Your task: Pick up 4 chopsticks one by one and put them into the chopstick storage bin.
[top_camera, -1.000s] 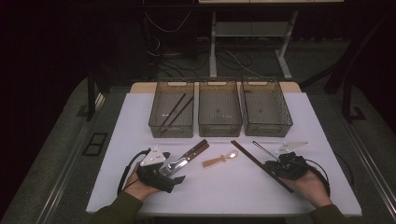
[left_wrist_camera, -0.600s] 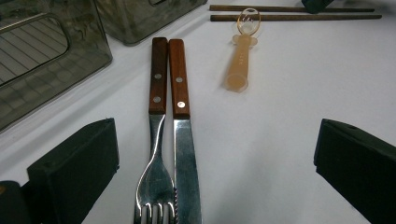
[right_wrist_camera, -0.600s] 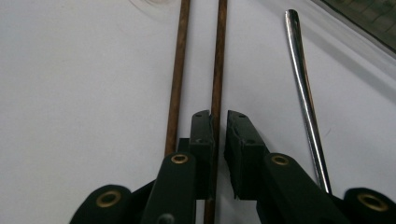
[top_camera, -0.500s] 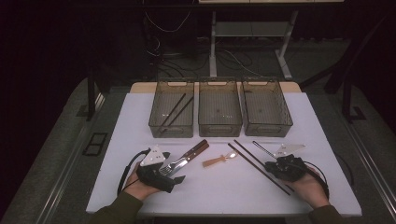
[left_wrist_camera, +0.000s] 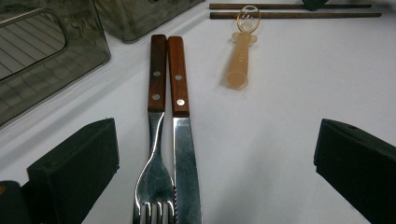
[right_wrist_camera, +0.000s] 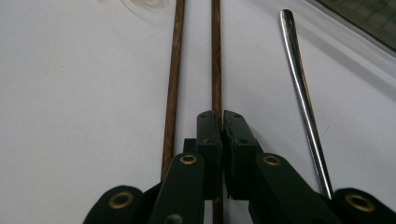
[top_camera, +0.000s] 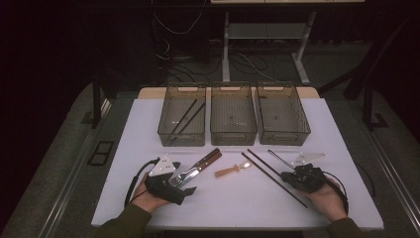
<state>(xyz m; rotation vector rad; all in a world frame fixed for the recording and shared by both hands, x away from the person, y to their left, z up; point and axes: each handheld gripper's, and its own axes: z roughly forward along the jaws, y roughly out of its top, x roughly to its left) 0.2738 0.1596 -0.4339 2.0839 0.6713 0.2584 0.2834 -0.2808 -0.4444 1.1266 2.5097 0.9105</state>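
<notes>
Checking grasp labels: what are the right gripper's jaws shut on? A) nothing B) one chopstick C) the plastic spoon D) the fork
B: in the right gripper view the right gripper has closed on one chopstick; the other chopstick lies free beside it.

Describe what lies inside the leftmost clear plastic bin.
The leftmost clear plastic bin holds two dark chopsticks lying diagonally; its tinted front wall blurs their lower ends.

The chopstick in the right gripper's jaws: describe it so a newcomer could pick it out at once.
On the white table, look in front of the rightmost of three clear bins. Two dark brown chopsticks lie side by side there. The one meant runs into the shut jaws of the right gripper; its twin lies free beside the jaws.
</notes>
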